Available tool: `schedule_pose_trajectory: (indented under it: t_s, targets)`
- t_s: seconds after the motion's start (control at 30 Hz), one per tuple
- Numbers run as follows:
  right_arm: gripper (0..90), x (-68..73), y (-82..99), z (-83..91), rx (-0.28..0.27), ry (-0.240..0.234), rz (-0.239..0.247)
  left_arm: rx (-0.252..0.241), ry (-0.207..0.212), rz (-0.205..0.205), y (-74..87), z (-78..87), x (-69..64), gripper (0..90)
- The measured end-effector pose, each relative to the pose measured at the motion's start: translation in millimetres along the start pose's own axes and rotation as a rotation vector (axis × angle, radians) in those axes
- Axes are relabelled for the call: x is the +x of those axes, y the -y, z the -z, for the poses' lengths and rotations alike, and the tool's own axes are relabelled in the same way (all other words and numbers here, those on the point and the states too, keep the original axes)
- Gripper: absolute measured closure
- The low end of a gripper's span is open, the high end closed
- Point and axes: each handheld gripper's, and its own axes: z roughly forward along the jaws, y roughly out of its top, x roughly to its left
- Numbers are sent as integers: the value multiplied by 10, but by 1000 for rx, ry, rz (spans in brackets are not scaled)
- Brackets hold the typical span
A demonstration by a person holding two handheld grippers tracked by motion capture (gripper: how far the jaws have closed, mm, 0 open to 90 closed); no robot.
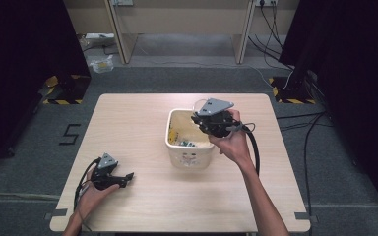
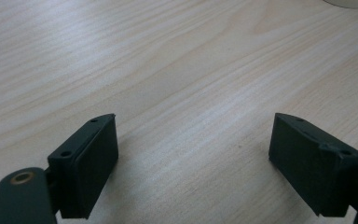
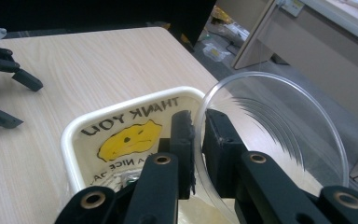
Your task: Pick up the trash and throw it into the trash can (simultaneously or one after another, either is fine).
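A white square tub (image 1: 191, 158) printed with "THANK YOU" and a yellow face stands at the middle of the wooden table (image 1: 142, 118). My right gripper (image 1: 200, 119) hangs over its right rim. In the right gripper view my right gripper (image 3: 199, 122) is shut on the rim of a clear round plastic cup (image 3: 284, 126), held tilted above the tub's rim (image 3: 81, 126). Small packets (image 1: 187, 143) lie inside the tub. My left gripper (image 1: 127, 179) rests on the table at the front left, open with nothing between its fingers, as the left gripper view (image 2: 193, 135) confirms. It also appears far off (image 3: 23, 103).
Bare tabletop (image 2: 182, 60) lies in front of the left gripper. Beyond the table are the legs of a desk (image 1: 123, 44), cables on the floor (image 1: 275, 29), black curtains at both sides and a taped "5" (image 1: 70, 133) on the carpet.
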Motion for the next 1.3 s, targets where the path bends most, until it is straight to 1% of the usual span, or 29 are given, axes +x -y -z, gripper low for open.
schedule_pose_trajectory:
  t_s: [0.07,0.13,0.17,0.2,0.37,0.47,0.63,0.97,1.3]
  targets:
    - [820,17,-7,-51,12,-10,2,0,0,0,0,0,0,146]
    - [820,20,-9,-69,11,-13,5,0,0,0,0,0,0,147]
    - [820,29,-11,-82,16,-19,-2,0,0,0,0,0,0,147]
    - [820,30,-14,-99,17,-24,6,0,0,0,0,0,0,147]
    - [818,61,-17,-158,31,-44,10,0,0,0,0,0,0,147]
    - [817,75,-8,-194,42,-62,7,0,0,0,0,0,0,146]
    - [816,91,24,-252,58,-79,6,0,0,0,0,0,0,147]
    - [814,115,45,-310,72,-93,-2,0,0,0,0,0,0,147]
    - [811,158,45,-377,86,-110,3,0,0,0,0,0,0,147]
